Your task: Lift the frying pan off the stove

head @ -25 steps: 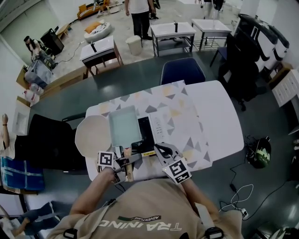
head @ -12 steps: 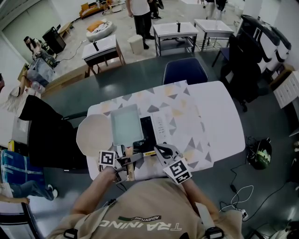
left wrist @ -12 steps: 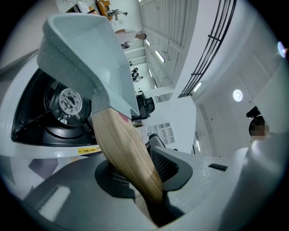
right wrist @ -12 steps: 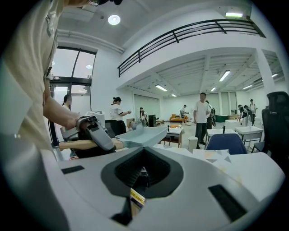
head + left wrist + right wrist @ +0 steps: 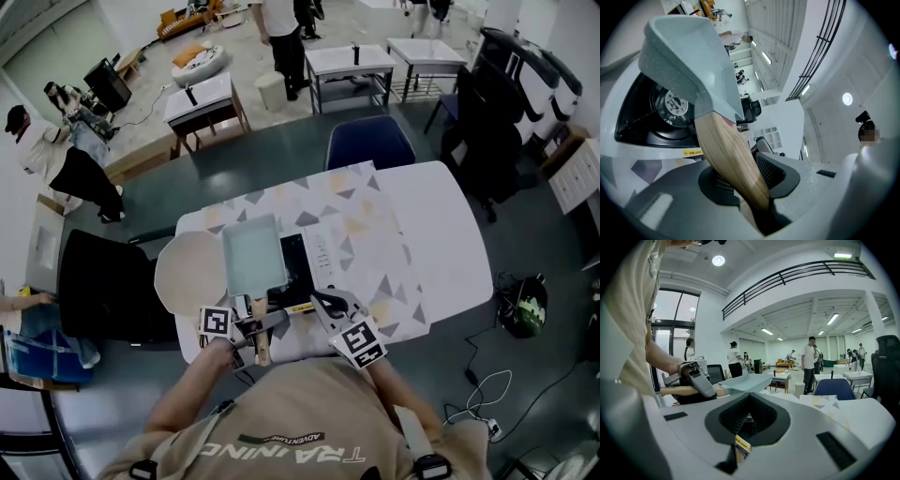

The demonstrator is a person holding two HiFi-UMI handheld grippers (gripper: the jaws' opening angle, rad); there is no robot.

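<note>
**Pan held by its handle over the stove, left side**

- Left hand-held gripper (image 5: 257, 324): clamped on the pan's wooden handle (image 5: 262, 351). Its own view shows the handle (image 5: 725, 149) running between the pads. The head view shows only the handle end poking out behind the hand-held gripper.
- Pan (image 5: 251, 253): from the head view it sits over the stove's (image 5: 300, 267) left part, height unreadable. The left gripper view shows the pan (image 5: 689, 61) from below, its base apart from the burner of the stove (image 5: 661, 117).
- Right gripper view: pan (image 5: 747, 380) about level, with the left hand-held gripper (image 5: 693, 380) on the handle.
- Right hand-held gripper (image 5: 330, 302): at the stove's near right corner. In its own view (image 5: 745, 427) the jaws are drawn together and grip nothing.
- The stove stands on the table (image 5: 441, 234).
</note>
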